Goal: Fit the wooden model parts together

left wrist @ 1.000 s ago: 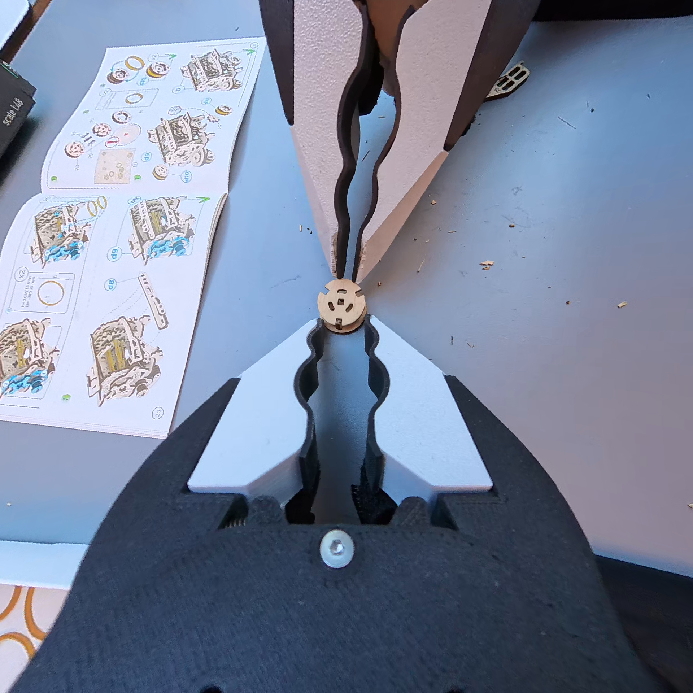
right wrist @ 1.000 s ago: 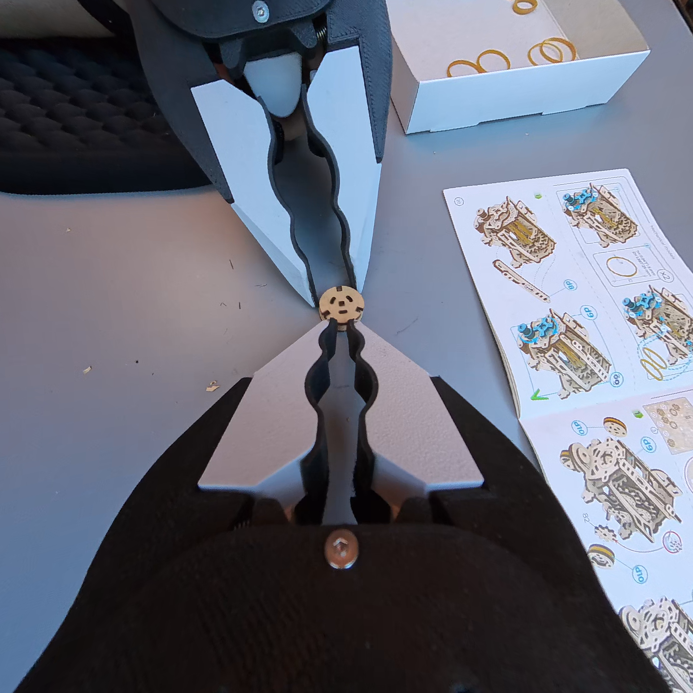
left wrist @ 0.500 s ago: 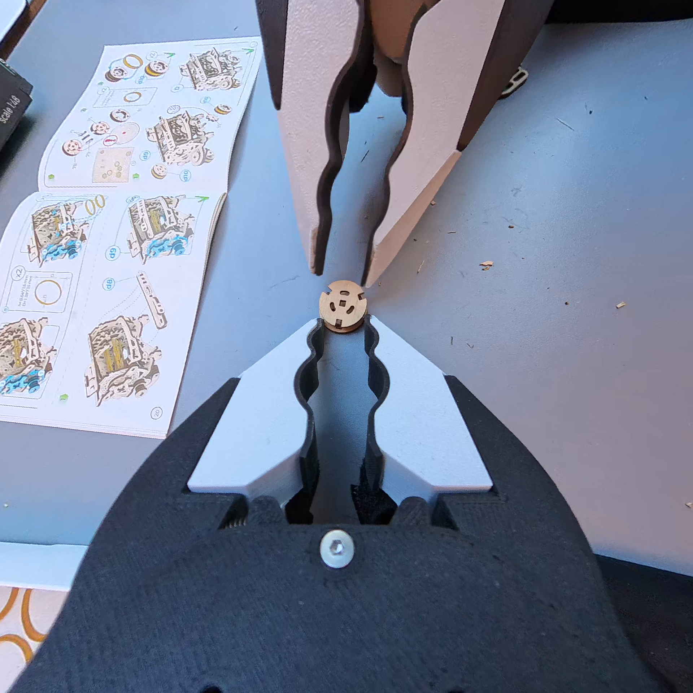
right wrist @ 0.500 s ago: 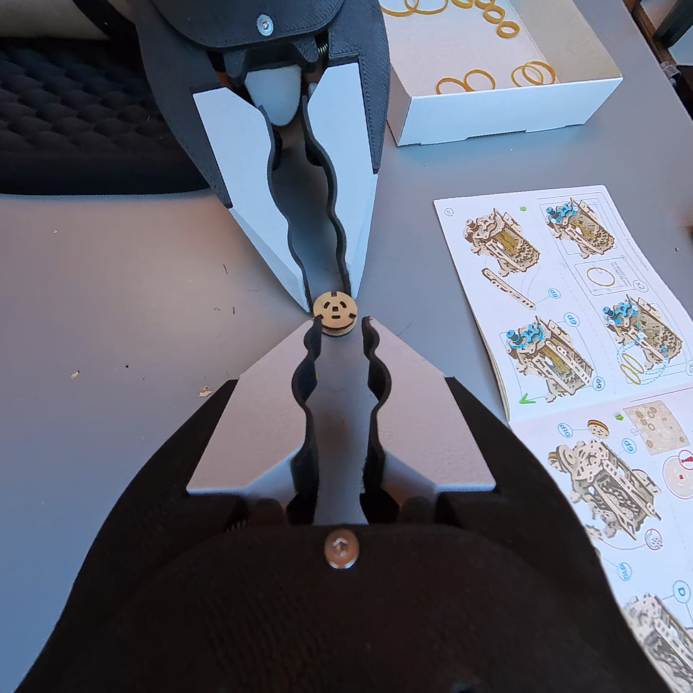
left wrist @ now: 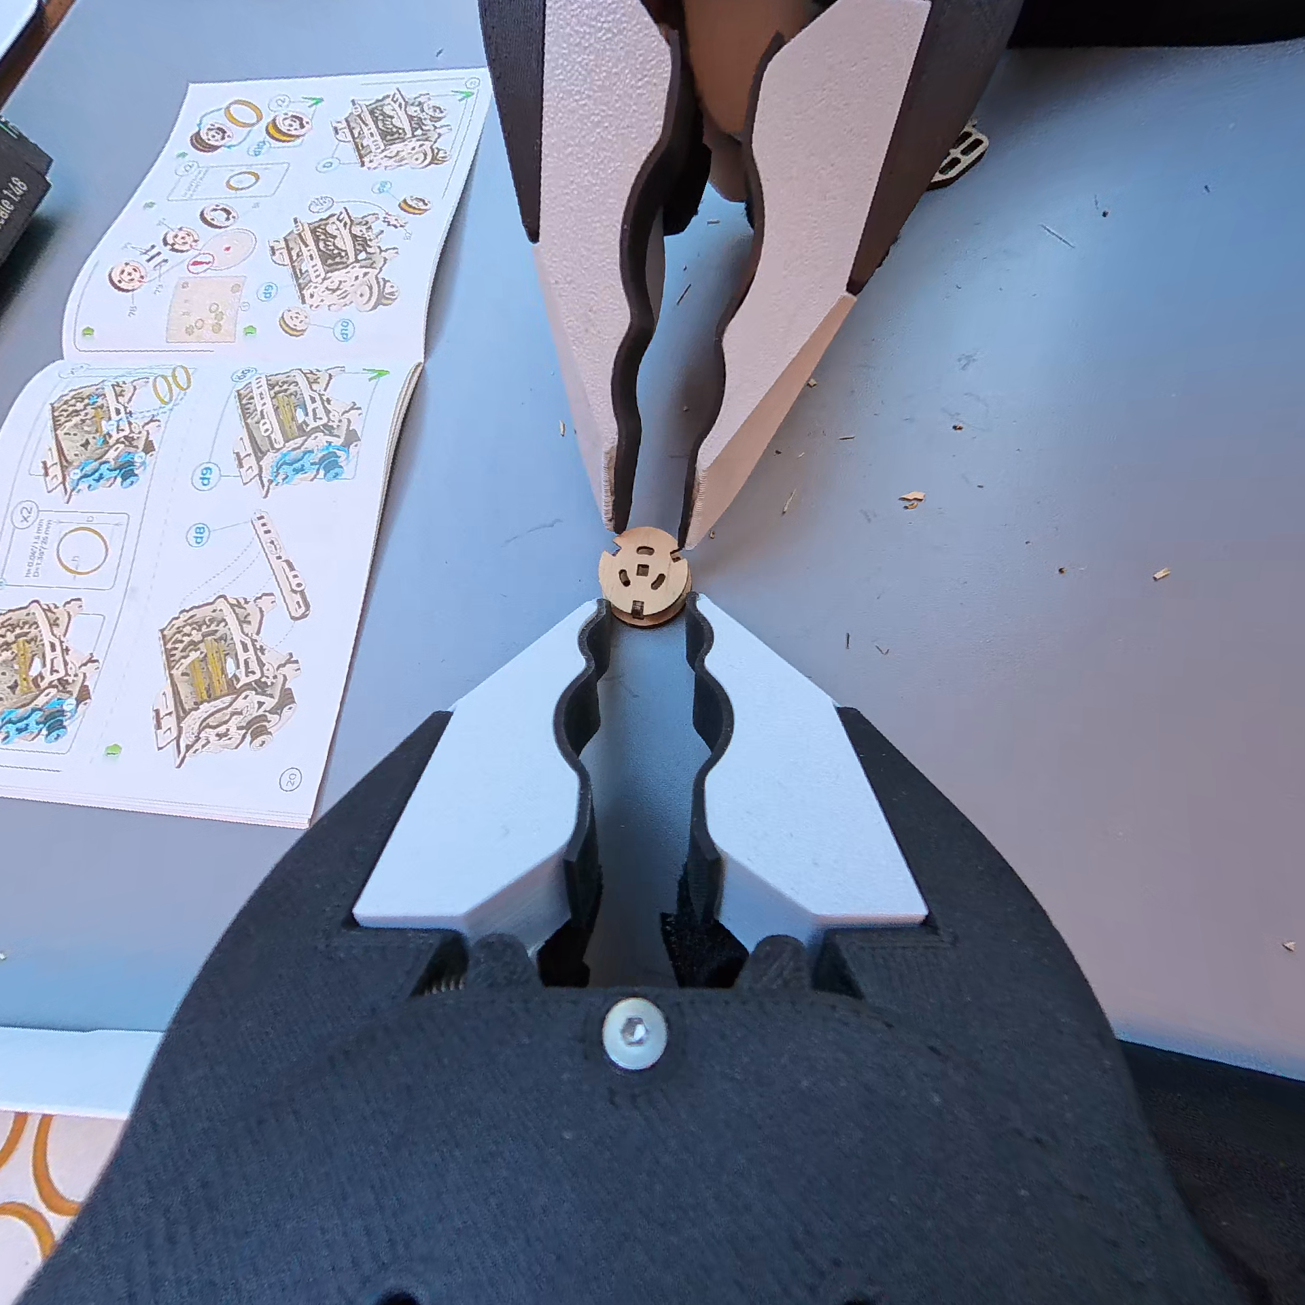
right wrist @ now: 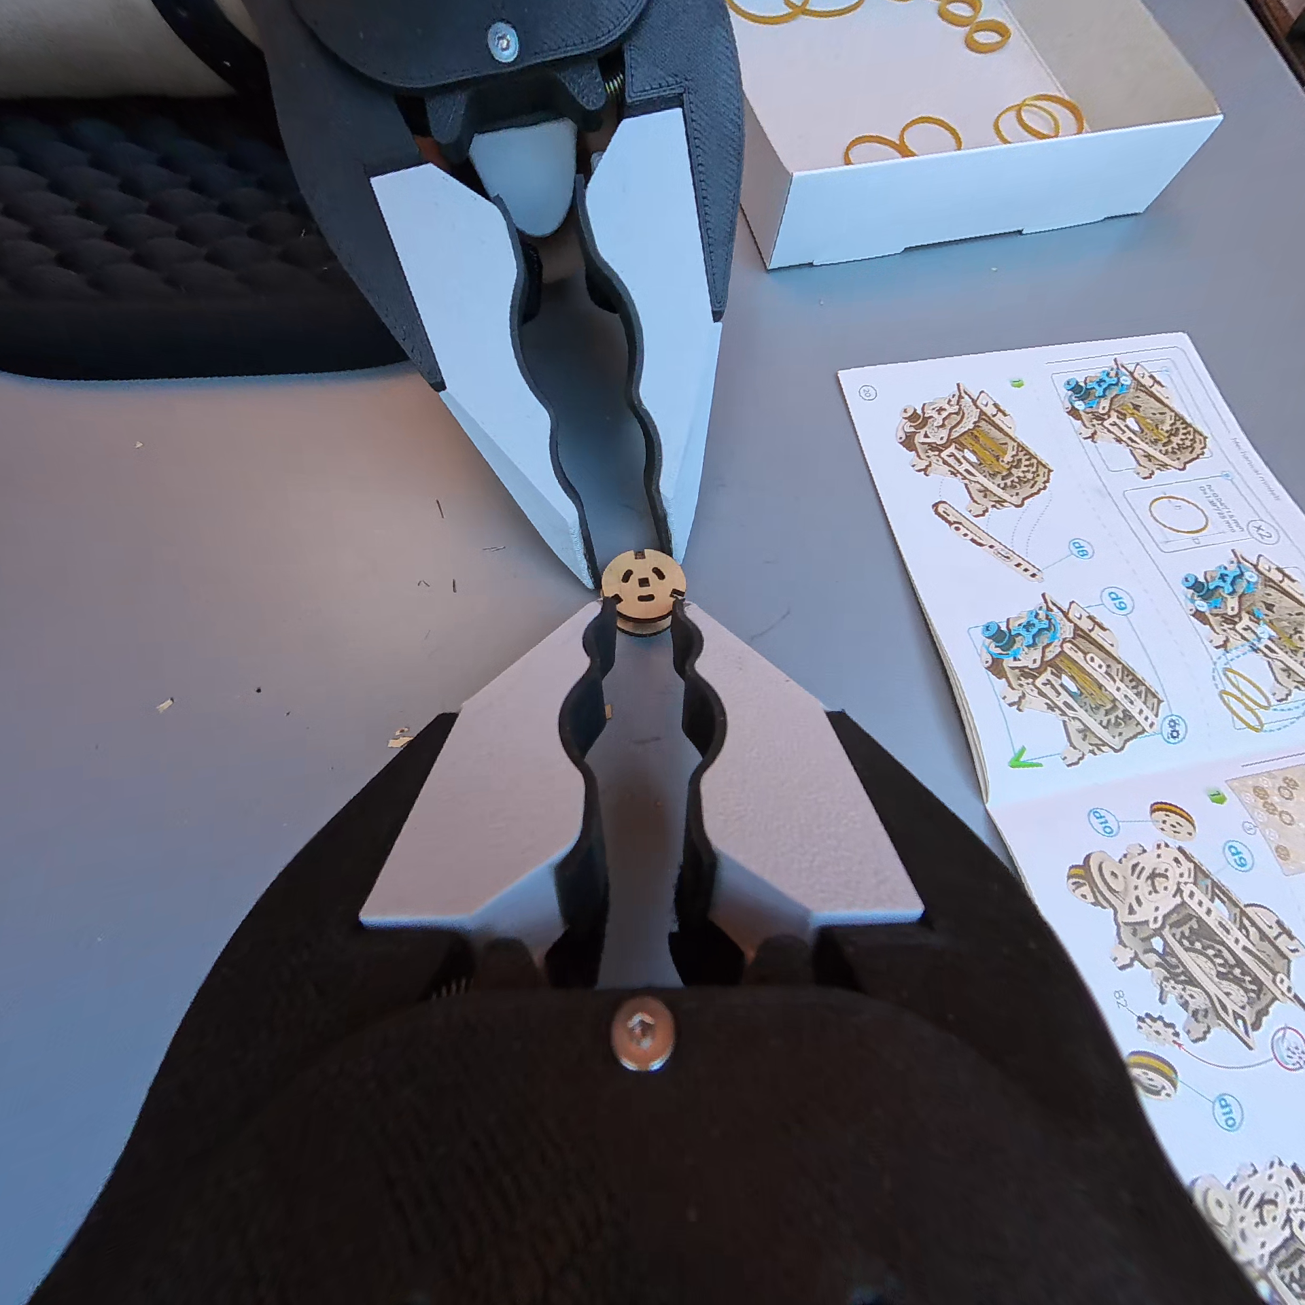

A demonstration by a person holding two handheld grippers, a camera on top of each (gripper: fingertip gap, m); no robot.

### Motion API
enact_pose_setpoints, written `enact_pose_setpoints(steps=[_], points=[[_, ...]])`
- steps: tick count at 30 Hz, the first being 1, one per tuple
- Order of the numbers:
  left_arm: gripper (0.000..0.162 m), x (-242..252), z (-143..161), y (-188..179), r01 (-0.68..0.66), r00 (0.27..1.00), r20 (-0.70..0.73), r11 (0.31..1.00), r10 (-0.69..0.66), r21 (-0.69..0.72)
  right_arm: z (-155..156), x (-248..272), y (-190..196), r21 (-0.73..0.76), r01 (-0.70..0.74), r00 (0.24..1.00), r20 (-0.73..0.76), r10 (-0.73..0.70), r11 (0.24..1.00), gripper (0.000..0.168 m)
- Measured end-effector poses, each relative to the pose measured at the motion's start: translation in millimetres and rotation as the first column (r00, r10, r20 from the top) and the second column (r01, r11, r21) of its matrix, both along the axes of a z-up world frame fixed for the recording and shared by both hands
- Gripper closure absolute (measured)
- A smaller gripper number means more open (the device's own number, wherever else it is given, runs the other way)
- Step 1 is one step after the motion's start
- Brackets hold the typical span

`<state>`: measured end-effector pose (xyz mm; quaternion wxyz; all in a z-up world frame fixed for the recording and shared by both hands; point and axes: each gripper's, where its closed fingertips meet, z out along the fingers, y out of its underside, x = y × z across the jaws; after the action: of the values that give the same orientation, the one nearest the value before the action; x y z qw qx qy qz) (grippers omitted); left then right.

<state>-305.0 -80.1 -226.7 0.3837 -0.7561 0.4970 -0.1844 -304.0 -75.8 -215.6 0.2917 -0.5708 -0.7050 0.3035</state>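
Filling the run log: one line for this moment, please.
stage: fitting | left gripper: shut on wooden disc | right gripper: shut on wooden disc, opposite side | disc: above table

wooden disc (left wrist: 643,575): pale laser-cut plywood, matt, darker scorched edges
left gripper (left wrist: 643,613): rough matt black printed plastic shell, smooth white finger faces (one shiny metal screw)
table (left wrist: 1059,635): smooth grey, matt, flecked with wood chips
booklet (right wrist: 1130,635): white printed paper
box (right wrist: 988,183): white cardboard
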Motion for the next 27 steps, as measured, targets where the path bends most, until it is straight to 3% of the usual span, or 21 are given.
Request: enact_pose_setpoints(steps=[27], points=[[0.143,0.1,-0.2,-0.4,0.0,1.0,0.007,1.0,0.0,-0.016,-0.5,-0.5,-0.7,0.12,0.017,0.998,-0.057,-0.01,0.993,0.155]])
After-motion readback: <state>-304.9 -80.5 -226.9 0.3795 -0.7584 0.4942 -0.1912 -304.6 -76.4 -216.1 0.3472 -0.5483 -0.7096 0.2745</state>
